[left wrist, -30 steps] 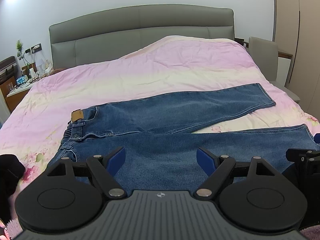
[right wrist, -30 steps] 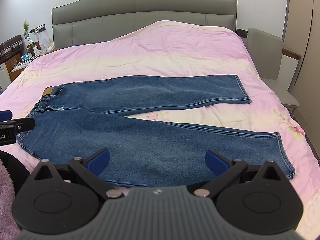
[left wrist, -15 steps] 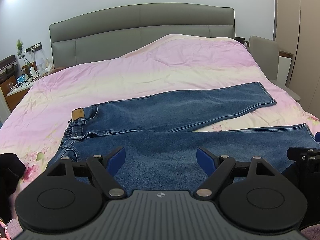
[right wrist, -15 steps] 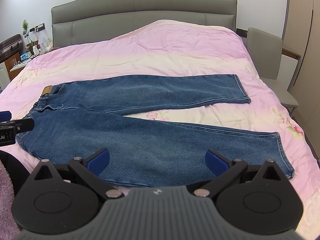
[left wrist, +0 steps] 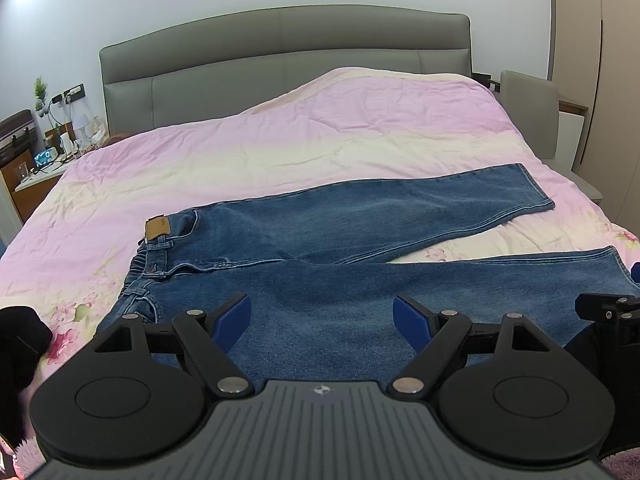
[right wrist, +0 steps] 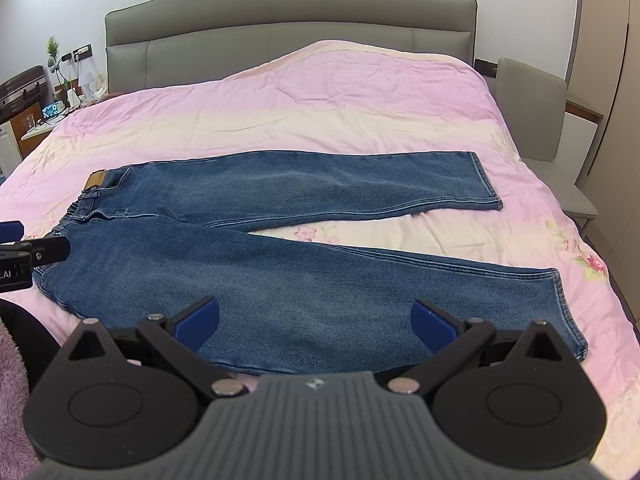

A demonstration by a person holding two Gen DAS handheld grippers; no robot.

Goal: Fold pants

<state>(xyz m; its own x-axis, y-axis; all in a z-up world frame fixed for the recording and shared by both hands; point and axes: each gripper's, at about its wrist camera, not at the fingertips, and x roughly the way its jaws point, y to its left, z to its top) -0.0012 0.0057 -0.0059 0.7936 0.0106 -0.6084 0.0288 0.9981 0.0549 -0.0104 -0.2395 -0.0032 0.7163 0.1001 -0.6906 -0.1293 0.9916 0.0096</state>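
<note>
Pants flat on the bed, both tongs released above them

Left wrist view: the left tongs [left wrist: 322,318] stand wide apart and empty over the near leg of the jeans [left wrist: 360,220], which lie spread on the pink bed [left wrist: 280,144], waistband to the left. Compared with a second ago, almost nothing has moved (only a small drift of the camera). Right wrist view: the right tongs [right wrist: 316,322] are also released, holding nothing, near the lower leg [right wrist: 320,280]. I judge that folding is not yet begun.
</note>
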